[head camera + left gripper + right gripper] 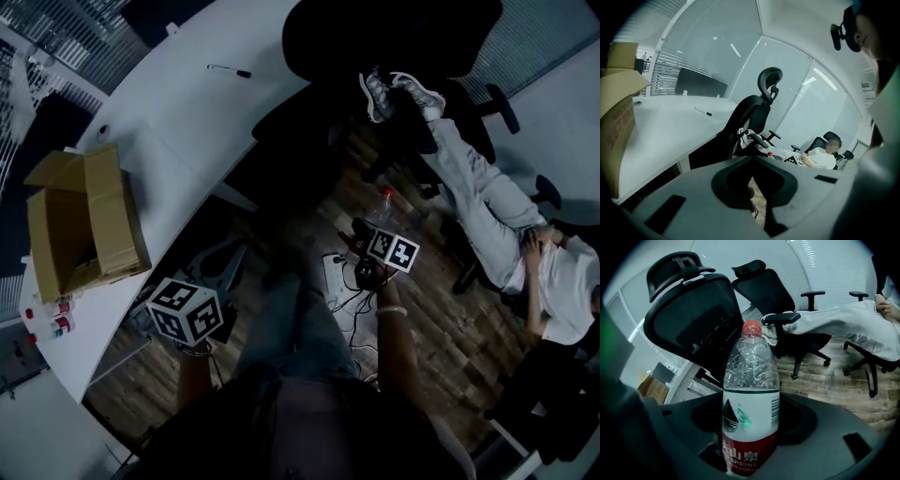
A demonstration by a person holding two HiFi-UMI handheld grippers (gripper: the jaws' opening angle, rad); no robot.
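One bottle, two grippers: clamped upright at label between right gripper jaws; left gripper closed, empty.

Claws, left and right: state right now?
Left claw: closed, nothing in it.
Right claw: closed on the water bottle.

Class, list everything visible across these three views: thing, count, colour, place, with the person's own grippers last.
water bottle: one, clear with red cap, held in the right gripper
cardboard box: one, brown, open on the desk
desk: one, white, curved, at left
pen: one, dark, on the desk
office chairs: at least two, black, beyond the desk
seated person: one, pale clothes, at right
left gripper: one, grey, jaws together, empty
right gripper: one, grey, shut on the water bottle
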